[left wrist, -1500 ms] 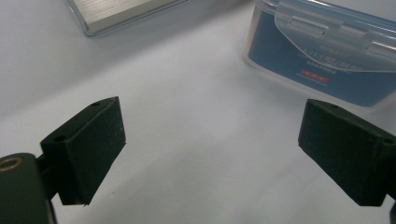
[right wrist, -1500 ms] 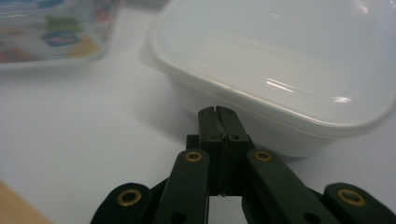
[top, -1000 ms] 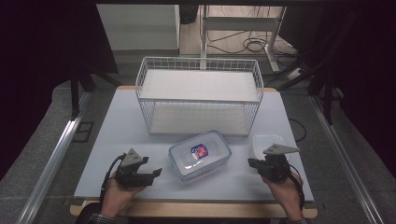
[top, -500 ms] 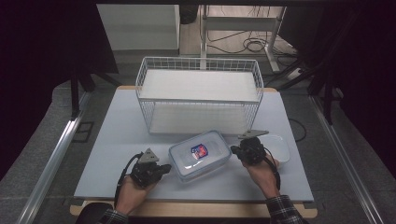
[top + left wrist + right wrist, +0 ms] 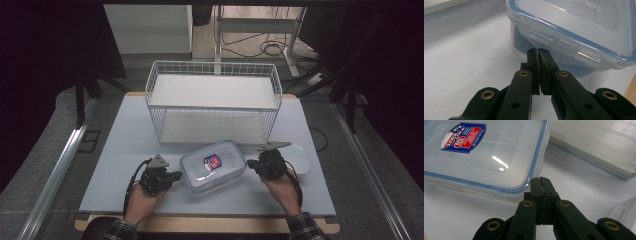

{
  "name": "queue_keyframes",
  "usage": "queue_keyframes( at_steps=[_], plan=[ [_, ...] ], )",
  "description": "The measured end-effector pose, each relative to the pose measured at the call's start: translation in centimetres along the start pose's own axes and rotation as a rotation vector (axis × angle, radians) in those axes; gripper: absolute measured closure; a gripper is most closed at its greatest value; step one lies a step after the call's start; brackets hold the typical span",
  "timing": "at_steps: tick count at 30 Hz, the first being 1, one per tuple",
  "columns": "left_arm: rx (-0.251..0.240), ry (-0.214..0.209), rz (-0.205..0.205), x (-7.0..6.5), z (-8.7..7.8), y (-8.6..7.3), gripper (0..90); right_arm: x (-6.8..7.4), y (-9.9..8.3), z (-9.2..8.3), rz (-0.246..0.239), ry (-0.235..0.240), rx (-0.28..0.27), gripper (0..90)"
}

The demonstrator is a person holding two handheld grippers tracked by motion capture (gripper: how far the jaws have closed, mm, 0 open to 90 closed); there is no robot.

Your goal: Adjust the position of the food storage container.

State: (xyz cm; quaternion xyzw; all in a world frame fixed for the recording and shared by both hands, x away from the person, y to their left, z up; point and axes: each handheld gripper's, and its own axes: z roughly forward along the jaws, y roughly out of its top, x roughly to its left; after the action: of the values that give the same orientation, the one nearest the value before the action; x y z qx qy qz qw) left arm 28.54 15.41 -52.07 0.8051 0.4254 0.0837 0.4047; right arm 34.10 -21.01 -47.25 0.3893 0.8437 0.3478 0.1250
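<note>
High view: we have the box (image 5: 213, 166) between left gripper (image 5: 173, 176) and right gripper (image 5: 251, 164). Both sets of jaws are closed on nothing, tips at the box's sides. Risk: uneven pushing could make the box slew or tip.

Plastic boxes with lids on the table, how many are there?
2. The clear box with the blue-rimmed lid sits at the front middle, between both claws. A white box lies to its right, partly hidden behind the right claw.
</note>
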Motion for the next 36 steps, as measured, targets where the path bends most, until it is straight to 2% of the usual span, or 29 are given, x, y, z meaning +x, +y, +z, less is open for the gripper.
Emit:
queue_keyframes(
  at_steps=[3,6,8,12,14,15,19,25,29,32,34,35,36],
  plan=[
    [0.008,0.006,0.007,-0.1,0.0,0.0,87.9,-0.1,0.6,1.1,-0.028,-0.044,0.005,89.4],
    [0.017,0.017,0.008,0.0,0.1,0.0,88.2,-0.2,0.8,1.8,-0.034,-0.055,0.019,89.4],
    [0.026,0.017,0.008,0.2,0.3,0.0,88.6,-0.3,0.9,1.8,-0.028,-0.047,0.022,89.5],
    [0.058,0.056,0.026,0.5,1.0,0.2,90.0,0.1,0.6,1.6,-0.019,-0.01,0.024,89.5],
    [0.057,0.058,0.017,0.7,0.9,0.3,90.0,0.4,0.5,1.4,-0.027,-0.011,0.025,89.5],
    [0.06,0.068,0.01,1.1,0.9,0.5,90.0,0.7,0.3,1.2,-0.025,0.007,0.026,89.5],
    [0.062,0.073,-0.007,2.0,1.2,0.9,90.0,1.5,-0.1,0.8,-0.031,0.021,0.033,89.5],
    [0.065,0.06,-0.012,3.0,1.8,1.6,90.0,2.3,-0.9,0.1,-0.025,0.043,0.031,89.5],
    [0.071,0.058,0.012,3.2,2.4,2.1,90.0,3.1,-1.8,-0.7,-0.018,0.051,0.03,89.5],
    [0.072,0.046,0.017,3.3,2.3,2.1,90.0,3.1,-2.3,-0.8,-0.017,0.061,0.038,89.4],
    [0.058,0.067,0.016,3.5,1.7,2.0,84.3,3.0,-2.4,-0.7,-0.016,0.074,0.038,89.2],
    [0.058,0.067,0.016,3.5,1.7,2.0,78.4,3.0,-2.4,-0.7,-0.016,0.074,0.038,89.2],
    [0.04,0.081,0.013,3.7,1.0,1.8,71.5,2.9,-2.4,-1.0,-0.031,0.062,0.019,85.3]
  ],
)
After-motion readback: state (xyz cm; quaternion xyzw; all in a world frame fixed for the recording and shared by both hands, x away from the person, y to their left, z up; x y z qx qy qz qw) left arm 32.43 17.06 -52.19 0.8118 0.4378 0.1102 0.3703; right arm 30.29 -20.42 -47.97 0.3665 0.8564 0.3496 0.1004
